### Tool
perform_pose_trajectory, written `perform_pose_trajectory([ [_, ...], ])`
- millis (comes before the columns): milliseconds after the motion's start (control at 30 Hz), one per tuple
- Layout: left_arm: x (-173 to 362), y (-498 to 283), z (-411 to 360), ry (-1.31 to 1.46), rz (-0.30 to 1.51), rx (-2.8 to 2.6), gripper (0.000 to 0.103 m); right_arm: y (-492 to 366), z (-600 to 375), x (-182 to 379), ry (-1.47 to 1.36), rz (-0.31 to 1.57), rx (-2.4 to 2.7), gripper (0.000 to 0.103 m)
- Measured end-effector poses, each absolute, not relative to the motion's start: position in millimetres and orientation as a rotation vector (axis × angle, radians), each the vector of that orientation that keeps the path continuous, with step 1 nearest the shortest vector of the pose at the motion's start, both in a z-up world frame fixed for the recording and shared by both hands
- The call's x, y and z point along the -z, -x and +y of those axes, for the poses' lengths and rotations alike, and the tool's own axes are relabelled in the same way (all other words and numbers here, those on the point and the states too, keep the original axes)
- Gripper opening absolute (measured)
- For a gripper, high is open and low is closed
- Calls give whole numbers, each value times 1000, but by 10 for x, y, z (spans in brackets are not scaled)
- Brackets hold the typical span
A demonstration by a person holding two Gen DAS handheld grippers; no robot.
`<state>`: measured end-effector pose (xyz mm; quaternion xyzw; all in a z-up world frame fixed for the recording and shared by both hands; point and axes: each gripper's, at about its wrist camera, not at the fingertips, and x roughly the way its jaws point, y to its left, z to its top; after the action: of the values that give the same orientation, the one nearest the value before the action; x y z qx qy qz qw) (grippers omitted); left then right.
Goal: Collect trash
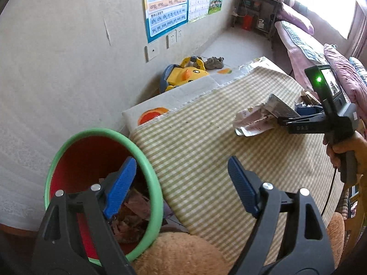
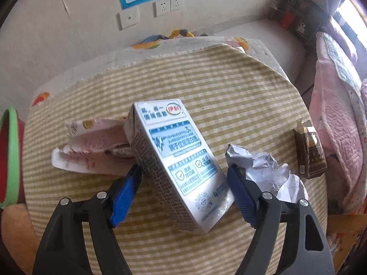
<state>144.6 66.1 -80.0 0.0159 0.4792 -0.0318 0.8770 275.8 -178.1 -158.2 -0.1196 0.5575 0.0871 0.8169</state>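
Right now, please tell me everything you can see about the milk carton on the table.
The milk carton is a tall box of white, glossy card with blue printed panels and a round red and green logo near its top. It looks whole, not crushed. It lies tilted on the striped tablecloth, leaning against the pink wrapper. The right gripper has a blue pad on each side of it; whether the pads press on it is unclear.

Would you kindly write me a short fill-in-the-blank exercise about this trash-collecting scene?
1. The milk carton lies between the open ____ gripper's fingers.
2. The red trash bin has a ____ rim.
3. The crumpled paper lies on the ____ tablecloth.

Missing words: right; green; striped
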Motion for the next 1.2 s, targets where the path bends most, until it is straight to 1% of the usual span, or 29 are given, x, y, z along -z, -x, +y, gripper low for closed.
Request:
perform_pose_trajectory([
  [33, 801, -1464, 623, -44, 997, 69, 79, -2723, -1774, 1557, 261, 1163, -190, 67],
  [67, 803, -1488, 578, -58, 990, 74, 79, -2692, -1775, 1530, 261, 1138, -193, 56],
  [100, 812, -1513, 540, -68, 986, 80, 79, -2643, -1790, 1460, 250, 1106, -196, 46],
  [167, 839, -1607, 404, -107, 980, 112, 79, -2576, -1878, 1373, 155, 1103, -224, 41],
  [267, 908, -1793, 169, -178, 981, 159, 79, -2374, -2050, 1216, 47, 1056, -223, 41],
  [433, 1105, -2105, -318, -315, 998, 291, 80, -1749, -2370, 989, -208, 1004, -221, 41],
  [500, 1237, -2219, -537, -373, 1017, 352, 82, -1428, -2445, 995, -285, 1007, -204, 41],
  [600, 1540, -2444, -822, -463, 1111, 376, 82, -1050, -2539, 1086, -377, 1025, -177, 41],
  [767, 1768, -2644, -1020, -467, 1170, 328, 82, -652, -2614, 1196, -490, 1053, -168, 41],
  [800, 1774, -2651, -1030, -464, 1174, 320, 80, -612, -2613, 1200, -489, 1059, -165, 41],
  [833, 1784, -2658, -1046, -453, 1181, 316, 73, -589, -2608, 1200, -482, 1064, -162, 41],
  [867, 1773, -2645, -1059, -436, 1183, 313, 69, -581, -2598, 1206, -473, 1070, -158, 41],
  [933, 1721, -2580, -1094, -435, 1166, 313, 48, -552, -2584, 1208, -452, 1082, -138, 41],
  [1000, 1687, -2483, -1133, -474, 1144, 311, 40, -525, -2585, 1275, -454, 1093, -123, 41],
  [1033, 1655, -2414, -1136, -488, 1127, 317, 38, -510, -2596, 1304, -464, 1100, -121, 42],
  [1200, 1375, -2002, -927, -406, 1079, 319, 38, -473, -2567, 1409, -444, 1139, -94, 42],
])
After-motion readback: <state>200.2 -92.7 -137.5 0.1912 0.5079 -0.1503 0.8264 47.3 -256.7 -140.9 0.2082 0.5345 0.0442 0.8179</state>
